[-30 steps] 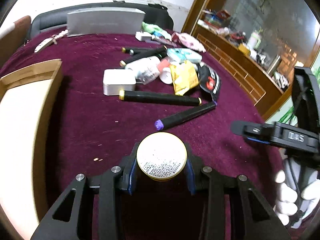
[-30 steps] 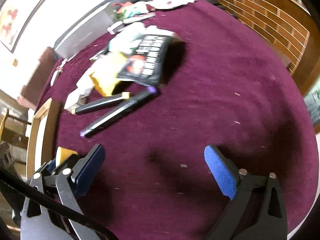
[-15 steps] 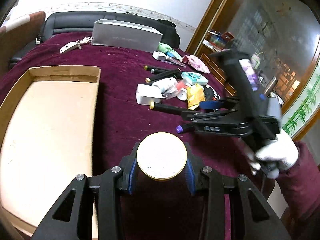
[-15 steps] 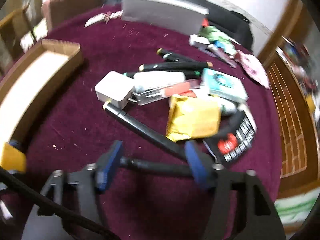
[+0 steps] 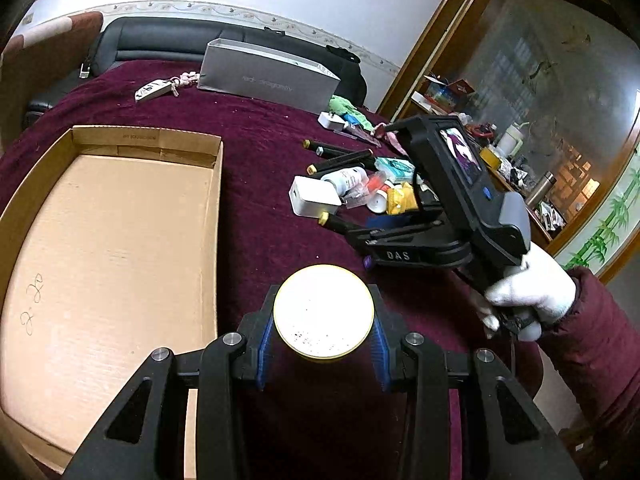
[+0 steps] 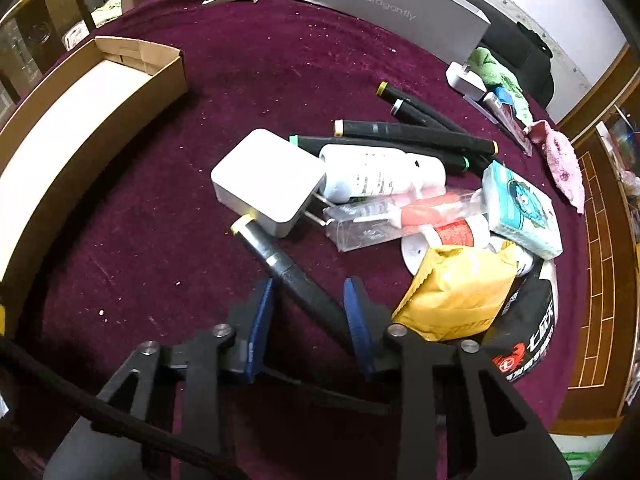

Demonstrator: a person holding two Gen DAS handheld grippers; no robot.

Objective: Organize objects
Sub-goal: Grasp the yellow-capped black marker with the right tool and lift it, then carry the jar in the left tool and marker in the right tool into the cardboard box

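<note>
Cardboard box (image 5: 108,248) fills the left of the left-wrist frame, shallow, stiff-walled and bare inside. Bottom centre, the left gripper (image 5: 323,350) has its fingers closed on a round tin (image 5: 323,312), pale lid, yellow rim; rigid, light and probably slick, so gripping across the rim suits it. Right of that, the right gripper (image 6: 310,316) stands fingers narrowed around a black marker (image 6: 288,268) without clearly touching it: slim, hard, liable to roll, best taken mid-barrel. Maroon cloth covers the counter (image 6: 240,60).
</note>
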